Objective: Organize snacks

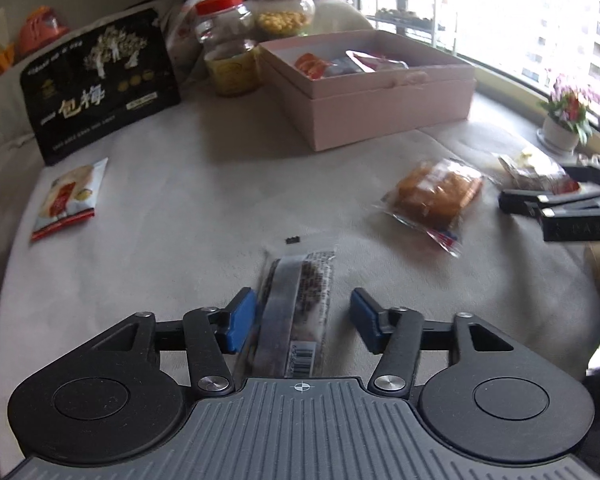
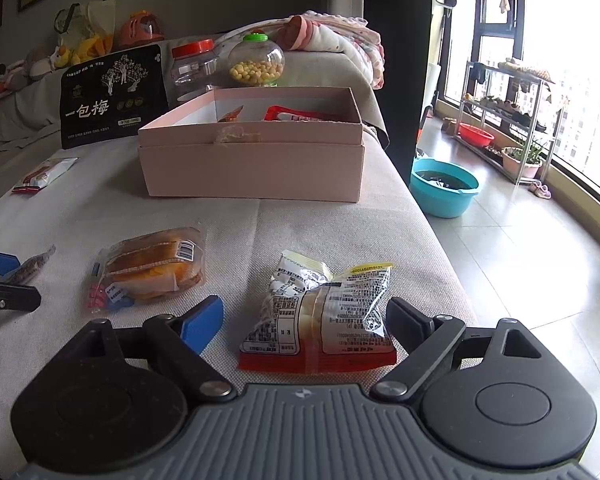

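My left gripper [image 1: 303, 312] is open, its blue pads on either side of a long clear snack bar packet [image 1: 296, 312] lying on the grey cloth; it is not squeezed. My right gripper [image 2: 305, 320] is open around a clear and red bread packet [image 2: 320, 316], which also shows in the left wrist view [image 1: 536, 172]. An orange cake packet [image 1: 436, 196] [image 2: 156, 264] lies between the two grippers. The open pink box [image 1: 380, 92] [image 2: 252, 160] stands further back with a few packets inside.
A small white and red packet [image 1: 70, 196] [image 2: 44, 174] lies at the far left. A black plum bag [image 1: 100, 84], a red-lid jar [image 1: 228, 52] and a green-lid jar [image 1: 286, 12] stand behind the box. The surface's right edge drops to the floor with a blue basin [image 2: 444, 190].
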The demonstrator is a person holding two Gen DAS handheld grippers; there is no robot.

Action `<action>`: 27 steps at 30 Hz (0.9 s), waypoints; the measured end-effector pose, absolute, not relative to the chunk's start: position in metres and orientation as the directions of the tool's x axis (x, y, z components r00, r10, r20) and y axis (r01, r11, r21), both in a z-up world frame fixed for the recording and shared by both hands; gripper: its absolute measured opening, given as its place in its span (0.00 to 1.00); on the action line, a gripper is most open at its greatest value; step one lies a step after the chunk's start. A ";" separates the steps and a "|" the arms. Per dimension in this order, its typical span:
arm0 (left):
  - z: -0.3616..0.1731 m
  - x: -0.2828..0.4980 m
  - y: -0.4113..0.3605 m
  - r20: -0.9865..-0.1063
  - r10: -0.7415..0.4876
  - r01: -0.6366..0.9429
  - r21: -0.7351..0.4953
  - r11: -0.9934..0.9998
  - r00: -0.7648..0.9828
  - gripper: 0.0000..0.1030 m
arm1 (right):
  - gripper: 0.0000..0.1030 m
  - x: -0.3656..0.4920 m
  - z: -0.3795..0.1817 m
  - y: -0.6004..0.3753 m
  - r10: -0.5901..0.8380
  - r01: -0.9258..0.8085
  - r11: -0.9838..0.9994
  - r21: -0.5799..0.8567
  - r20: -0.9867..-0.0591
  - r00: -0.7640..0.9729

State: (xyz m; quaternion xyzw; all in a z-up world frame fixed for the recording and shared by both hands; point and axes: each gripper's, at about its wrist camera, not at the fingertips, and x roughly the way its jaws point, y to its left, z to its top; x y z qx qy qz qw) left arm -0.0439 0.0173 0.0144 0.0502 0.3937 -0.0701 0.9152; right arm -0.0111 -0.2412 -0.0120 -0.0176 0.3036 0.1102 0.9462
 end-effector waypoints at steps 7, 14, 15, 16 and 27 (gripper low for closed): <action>0.014 -0.046 0.031 -0.720 -0.138 0.182 -0.016 0.983 0.680 0.54 | 0.82 -0.010 -0.009 -0.244 0.205 -0.217 0.975 0.049 -0.582 0.787; 0.017 -0.059 0.031 -0.710 -0.205 0.225 -0.067 0.972 0.673 0.39 | 0.54 -0.014 0.002 -0.243 0.242 -0.283 0.959 0.019 -0.576 0.781; 0.018 -0.060 0.030 -0.707 -0.221 0.234 -0.080 0.969 0.672 0.39 | 0.50 -0.015 0.005 -0.245 0.247 -0.288 0.957 0.020 -0.574 0.781; 0.020 -0.061 0.029 -0.702 -0.229 0.239 -0.086 0.967 0.674 0.39 | 0.49 -0.016 0.008 -0.246 0.251 -0.292 0.956 0.021 -0.572 0.781; 0.055 -0.059 0.013 -0.632 -0.264 0.286 -0.070 0.956 0.729 0.39 | 0.33 -0.021 0.048 -0.268 0.319 -0.319 0.943 0.090 -0.507 0.800</action>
